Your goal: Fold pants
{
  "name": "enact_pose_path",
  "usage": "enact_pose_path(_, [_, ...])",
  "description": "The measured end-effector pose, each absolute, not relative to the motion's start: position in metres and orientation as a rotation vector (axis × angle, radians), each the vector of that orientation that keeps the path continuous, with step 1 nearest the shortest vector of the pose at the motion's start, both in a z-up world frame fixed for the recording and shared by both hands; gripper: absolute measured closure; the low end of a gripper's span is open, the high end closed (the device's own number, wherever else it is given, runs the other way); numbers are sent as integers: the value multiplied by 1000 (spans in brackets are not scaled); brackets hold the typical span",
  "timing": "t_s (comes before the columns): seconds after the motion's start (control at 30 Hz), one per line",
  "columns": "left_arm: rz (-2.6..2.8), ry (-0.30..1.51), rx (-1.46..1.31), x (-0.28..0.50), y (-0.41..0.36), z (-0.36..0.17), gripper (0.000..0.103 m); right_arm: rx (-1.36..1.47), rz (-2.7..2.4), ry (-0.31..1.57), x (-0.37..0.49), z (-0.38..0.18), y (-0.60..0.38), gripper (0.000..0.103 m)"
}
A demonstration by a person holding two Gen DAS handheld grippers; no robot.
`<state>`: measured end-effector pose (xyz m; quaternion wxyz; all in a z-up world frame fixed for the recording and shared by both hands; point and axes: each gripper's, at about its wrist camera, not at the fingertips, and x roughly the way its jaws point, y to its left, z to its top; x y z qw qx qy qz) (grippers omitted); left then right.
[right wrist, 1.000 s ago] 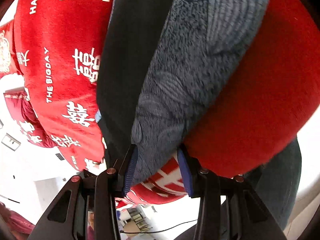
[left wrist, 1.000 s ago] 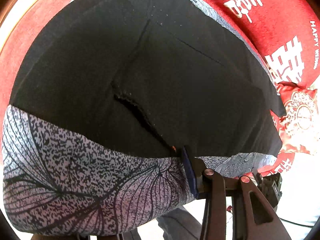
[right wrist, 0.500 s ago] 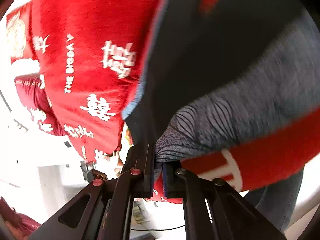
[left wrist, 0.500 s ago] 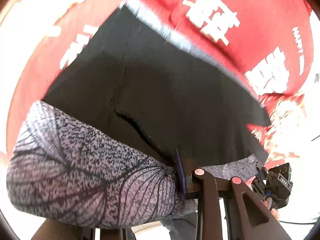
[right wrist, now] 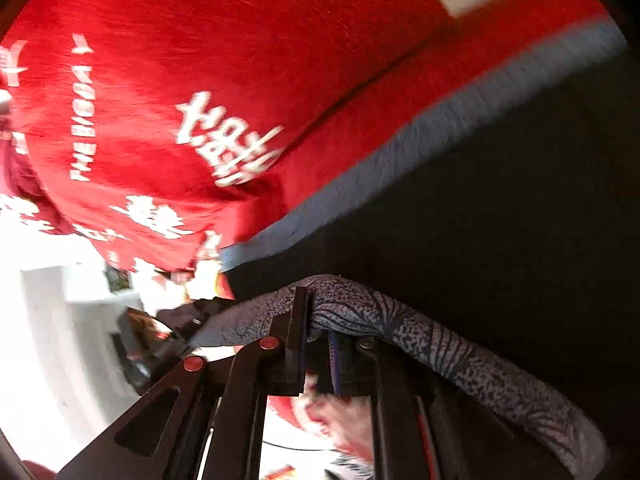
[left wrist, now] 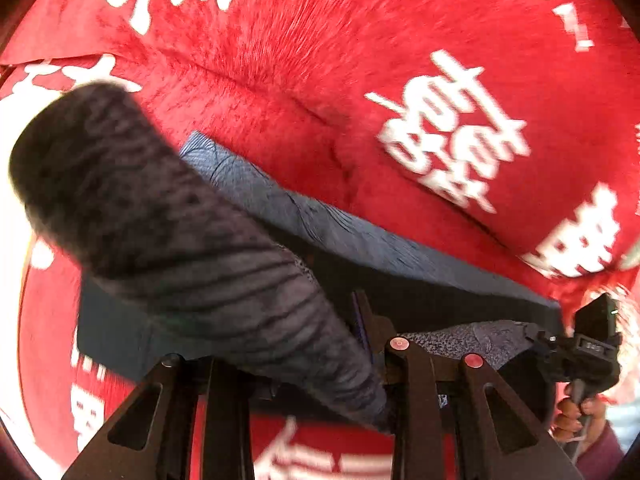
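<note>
Nearest in the left wrist view, the left gripper point(left wrist: 368, 344) is clamped on the grey leaf-patterned fabric edge of the black pants point(left wrist: 420, 284), which bunches into a thick roll running up and left. In the right wrist view the right gripper point(right wrist: 316, 344) is closed down on the same patterned hem, which arcs off to the right. Beyond both lies the pants' dark folded body with its blue-grey edge on the red plush blanket with white lettering point(left wrist: 360, 80); open blanket stretches beyond that edge. Only the left view shows the other handheld unit and fingers low right; only the right shows bright white room at left. A second ago the pants spread wide and flat; now the hem is lifted and carried over them.
</note>
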<state>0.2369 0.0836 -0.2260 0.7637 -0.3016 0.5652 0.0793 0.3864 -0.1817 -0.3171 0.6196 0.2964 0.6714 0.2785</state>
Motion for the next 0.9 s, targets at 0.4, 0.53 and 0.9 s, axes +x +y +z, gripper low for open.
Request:
enact_pose_path(0.4, [243, 1261, -552, 241, 85, -214, 43, 576, 672, 1573, 423, -341, -164, 16])
enact_pose_path(0.53, [310, 1190, -454, 216, 84, -178, 24, 472, 734, 1464, 402, -289, -154, 17])
enact_pose_path(0.9, [496, 1310, -217, 263, 63, -266, 16, 166, 782, 1502, 415, -336, -85, 46])
